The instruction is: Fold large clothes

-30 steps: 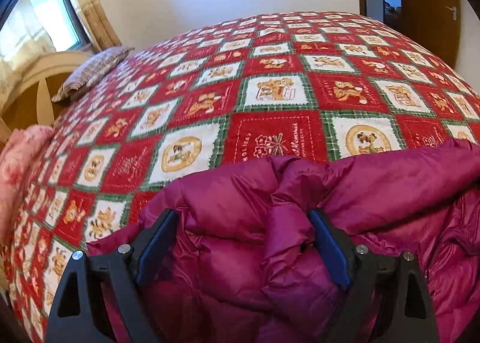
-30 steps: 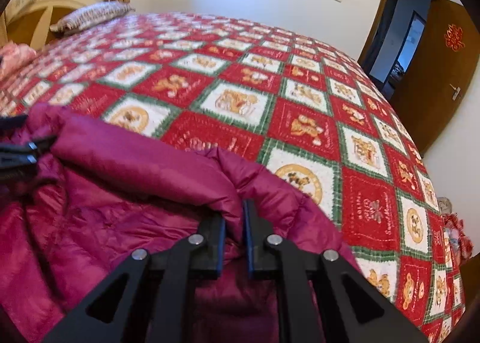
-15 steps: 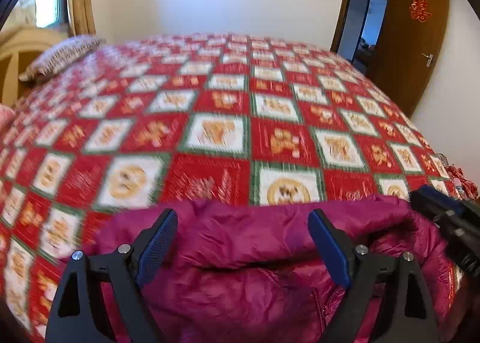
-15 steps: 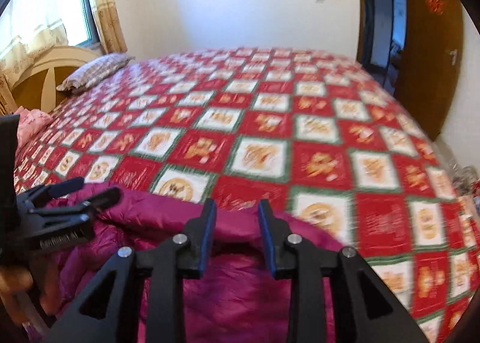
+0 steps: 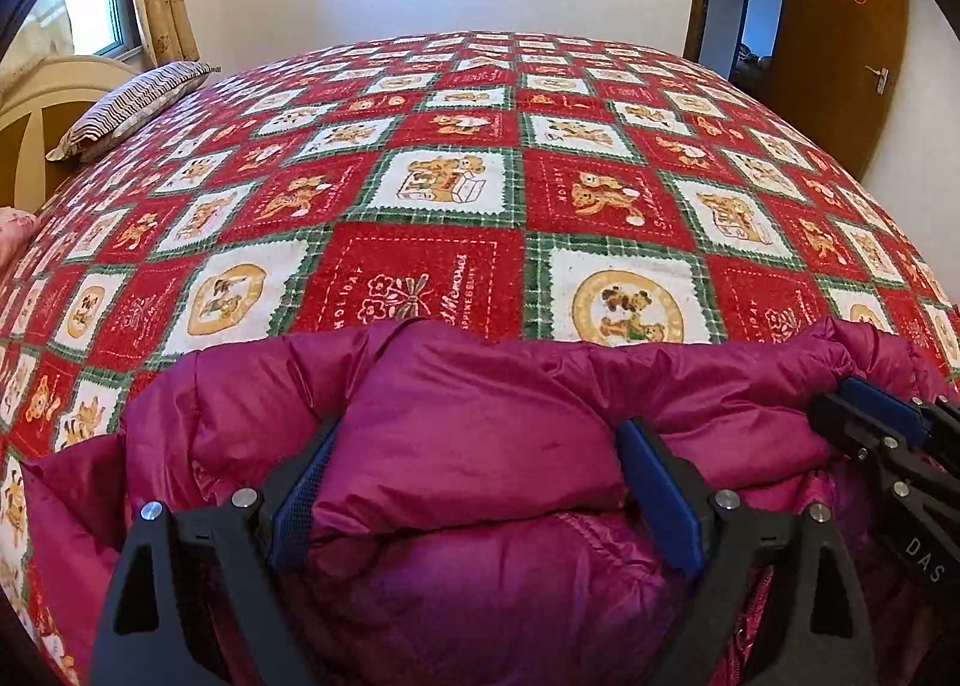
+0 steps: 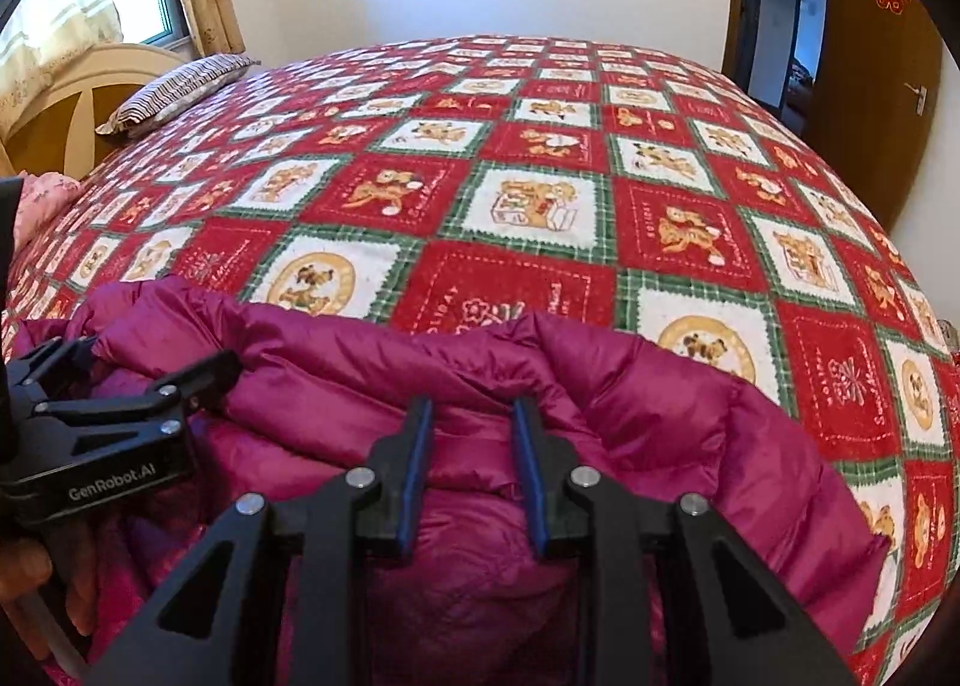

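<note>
Both grippers sit at the near edge of the bed over a magenta puffer jacket (image 5: 480, 434). Left gripper (image 5: 480, 482) has its jaws spread wide, a thick fold of the jacket bulging between the blue pads (image 5: 660, 500). Right gripper (image 6: 471, 470) is narrower but parted, its fingers on either side of a ridge of the fabric without pinching it flat. Each gripper shows at the edge of the other's view, the two set side by side along the jacket's far folded edge. That jacket lies bunched on a red, white and green patchwork bedspread (image 5: 456, 206) with bear prints. A striped pillow (image 6: 180, 92) rests at the far left by the headboard (image 6: 72, 98), and a brown door (image 5: 840, 44) stands at the right.
</note>
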Demonstrator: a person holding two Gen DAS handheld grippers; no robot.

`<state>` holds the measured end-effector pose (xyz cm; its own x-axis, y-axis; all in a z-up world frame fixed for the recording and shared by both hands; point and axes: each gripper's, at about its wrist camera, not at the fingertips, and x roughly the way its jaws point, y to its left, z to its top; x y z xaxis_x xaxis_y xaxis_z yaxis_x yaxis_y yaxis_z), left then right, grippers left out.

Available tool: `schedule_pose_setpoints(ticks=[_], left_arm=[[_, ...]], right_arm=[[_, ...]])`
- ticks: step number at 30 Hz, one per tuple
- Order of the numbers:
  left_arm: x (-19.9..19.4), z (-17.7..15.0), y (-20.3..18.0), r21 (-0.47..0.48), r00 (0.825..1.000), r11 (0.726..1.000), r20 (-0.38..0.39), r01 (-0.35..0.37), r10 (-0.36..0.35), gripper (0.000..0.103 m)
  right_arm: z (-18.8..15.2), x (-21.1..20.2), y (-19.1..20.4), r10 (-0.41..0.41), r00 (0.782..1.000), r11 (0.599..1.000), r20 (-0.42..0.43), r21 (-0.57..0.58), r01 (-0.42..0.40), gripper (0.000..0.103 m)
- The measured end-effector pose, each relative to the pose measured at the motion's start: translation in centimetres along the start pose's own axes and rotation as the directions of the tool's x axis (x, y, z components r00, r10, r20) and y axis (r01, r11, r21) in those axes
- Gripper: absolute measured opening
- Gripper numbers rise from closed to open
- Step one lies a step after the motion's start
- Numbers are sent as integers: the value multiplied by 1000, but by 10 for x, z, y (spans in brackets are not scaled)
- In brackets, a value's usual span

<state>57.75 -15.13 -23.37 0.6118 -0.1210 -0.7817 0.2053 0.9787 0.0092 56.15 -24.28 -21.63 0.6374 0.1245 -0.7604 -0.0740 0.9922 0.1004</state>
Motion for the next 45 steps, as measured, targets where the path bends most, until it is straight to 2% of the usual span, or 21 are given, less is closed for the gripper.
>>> schedule_pose_setpoints(ticks=[4, 11, 45], left_arm=[[3, -1, -6, 30, 999, 999, 0, -37, 37, 92], [4, -1, -8, 44, 998, 997, 4, -55, 55, 93], [4, -3, -11, 51, 998, 996, 5, -66, 66, 93]], right_arm=[[0, 3, 0, -2, 1000, 1000, -1, 1, 2, 29], [-2, 4, 3, -17, 1000, 1000, -3, -10, 17, 29], [-2, 8, 7, -42, 999, 999, -8, -29, 42, 29]])
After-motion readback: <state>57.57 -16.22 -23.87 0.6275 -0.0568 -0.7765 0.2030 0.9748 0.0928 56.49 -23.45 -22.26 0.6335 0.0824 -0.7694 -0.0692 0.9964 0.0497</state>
